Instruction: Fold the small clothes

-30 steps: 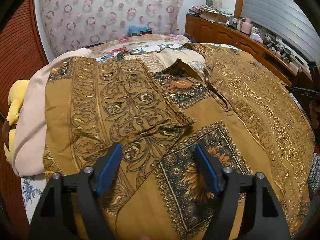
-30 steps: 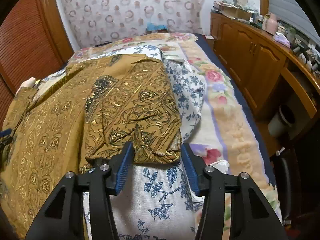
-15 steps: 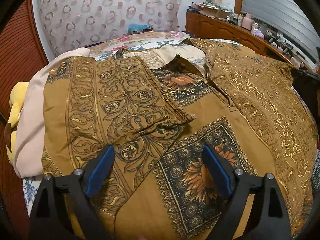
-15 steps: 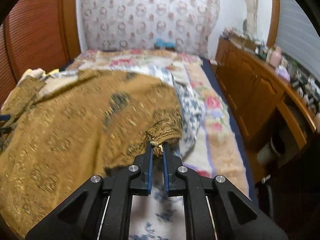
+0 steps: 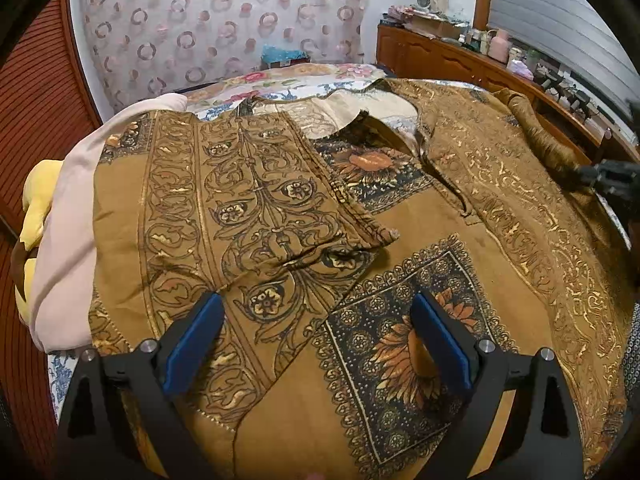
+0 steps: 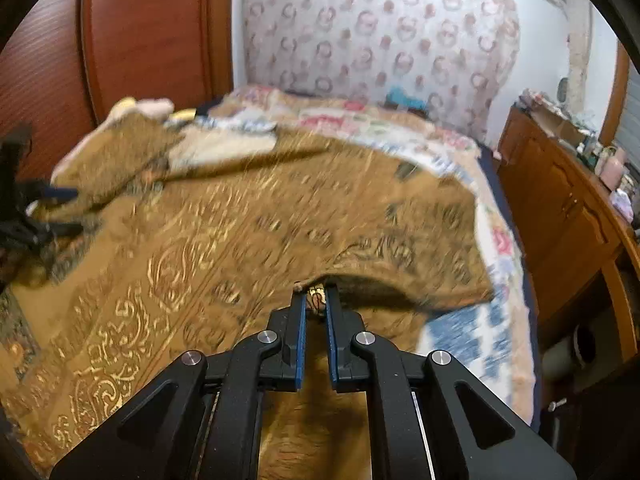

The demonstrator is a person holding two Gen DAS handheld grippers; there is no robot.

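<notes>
The brown patterned garment [image 5: 420, 240] lies spread across the bed [image 6: 500, 264], 1 sleeve [image 5: 248, 200] folded inward at 10 o'clock. The left gripper [image 5: 316, 338] has just been opening and hovers wide apart above the cloth, gripping nothing. The right gripper [image 6: 315, 306] is clamped on the garment's other sleeve cuff [image 6: 316, 294], lifting it at 3 o'clock.

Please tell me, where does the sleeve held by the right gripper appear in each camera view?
Left wrist view: sleeve at far right, running to the right gripper.
Right wrist view: sleeve cuff at centre, pinched between the blue pads.
Shared landmark: circle-patterned curtain.
</notes>
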